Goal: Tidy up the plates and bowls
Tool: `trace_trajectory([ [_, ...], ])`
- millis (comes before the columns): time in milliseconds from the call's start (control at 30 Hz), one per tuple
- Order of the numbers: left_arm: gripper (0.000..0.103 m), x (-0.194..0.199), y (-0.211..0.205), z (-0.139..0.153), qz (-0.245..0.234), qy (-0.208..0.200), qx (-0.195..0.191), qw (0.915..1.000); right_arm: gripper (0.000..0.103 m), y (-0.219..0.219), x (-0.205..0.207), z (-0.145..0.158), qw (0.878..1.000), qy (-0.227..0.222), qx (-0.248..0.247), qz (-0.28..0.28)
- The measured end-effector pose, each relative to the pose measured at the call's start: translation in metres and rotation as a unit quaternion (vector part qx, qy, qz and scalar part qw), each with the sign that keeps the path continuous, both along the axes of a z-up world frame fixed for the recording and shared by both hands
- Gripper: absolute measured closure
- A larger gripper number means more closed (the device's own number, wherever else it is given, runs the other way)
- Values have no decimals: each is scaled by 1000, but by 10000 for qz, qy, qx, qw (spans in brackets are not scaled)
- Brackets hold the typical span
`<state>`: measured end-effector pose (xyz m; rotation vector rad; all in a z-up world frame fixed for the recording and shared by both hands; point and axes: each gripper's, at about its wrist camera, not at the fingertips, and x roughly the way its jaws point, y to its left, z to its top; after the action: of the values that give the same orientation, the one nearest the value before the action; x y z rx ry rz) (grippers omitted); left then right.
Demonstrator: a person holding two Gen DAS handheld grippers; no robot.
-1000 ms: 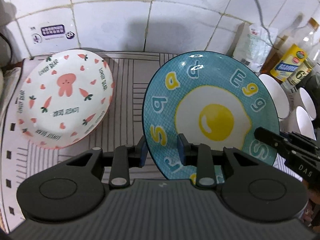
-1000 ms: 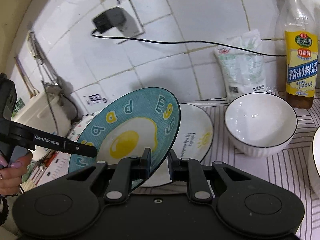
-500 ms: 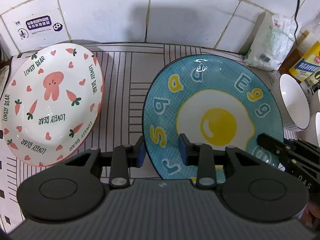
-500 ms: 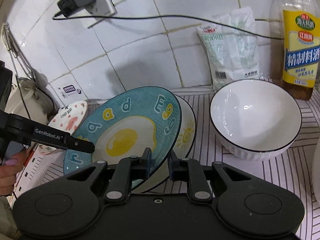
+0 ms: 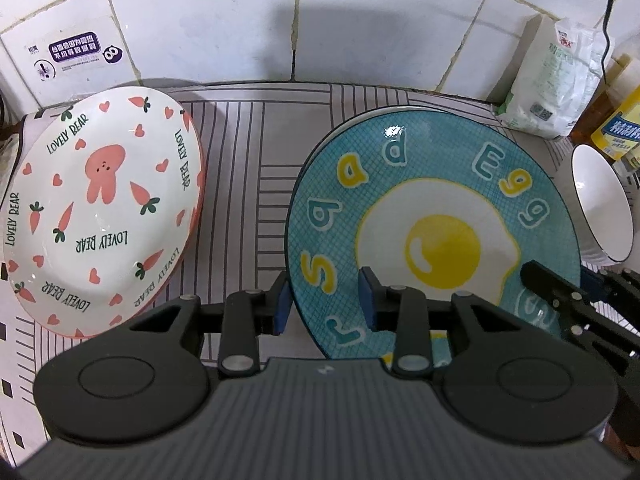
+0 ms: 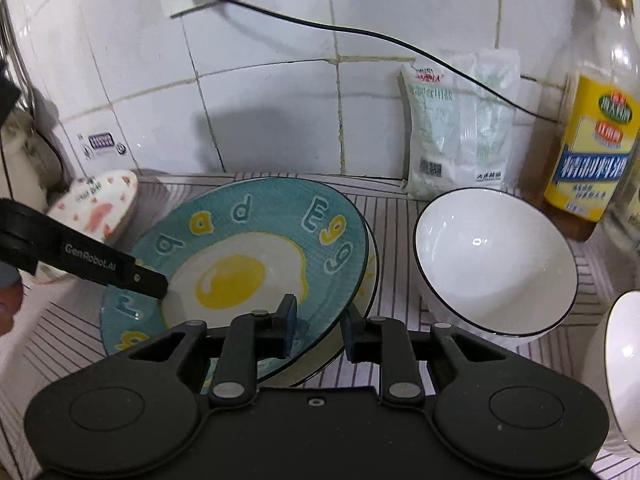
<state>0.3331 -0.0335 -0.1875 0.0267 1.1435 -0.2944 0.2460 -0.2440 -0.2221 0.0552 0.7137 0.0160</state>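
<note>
Lowered, egg plate [image 6: 256, 256] now overlaps white plate's [image 6: 370, 276] rim.

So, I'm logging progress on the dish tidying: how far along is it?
Midway. In hand: the teal fried-egg plate, straddled by both the left gripper and the right gripper, sits on a white plate beneath. Left: the white rabbit-and-carrot plate and white black-rimmed bowl stand apart, unstacked.

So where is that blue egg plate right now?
The egg plate sits atop a white plate, between the carrot-print plate and a white bowl.
</note>
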Motion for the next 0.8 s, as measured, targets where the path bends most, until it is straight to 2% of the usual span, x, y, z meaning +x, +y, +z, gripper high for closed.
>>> trace_trajectory([
  [233, 70, -4, -2, -2, 49, -29, 19, 10000, 68, 11, 1, 0, 9992, -11, -343, -192],
  [333, 70, -7, -5, -3, 46, -92, 84, 9999, 65, 22, 1, -2, 9967, -43, -743, -337],
  [467, 70, -9, -6, -3, 0, -120, 135, 9998, 65, 28, 2, -3, 9936, -110, -1044, -427],
  [633, 72, -10, -4, -2, 2, -114, 89, 9999, 65, 40, 5, -13, 9846, -142, -1673, -479],
  [700, 72, -12, -2, -1, 8, -81, 37, 10000, 64, 39, 4, -14, 9847, -192, -1664, -484],
  [800, 72, -20, 2, 6, -42, -101, 5, 9999, 65, 33, -2, -7, 9891, -211, -1386, -438],
])
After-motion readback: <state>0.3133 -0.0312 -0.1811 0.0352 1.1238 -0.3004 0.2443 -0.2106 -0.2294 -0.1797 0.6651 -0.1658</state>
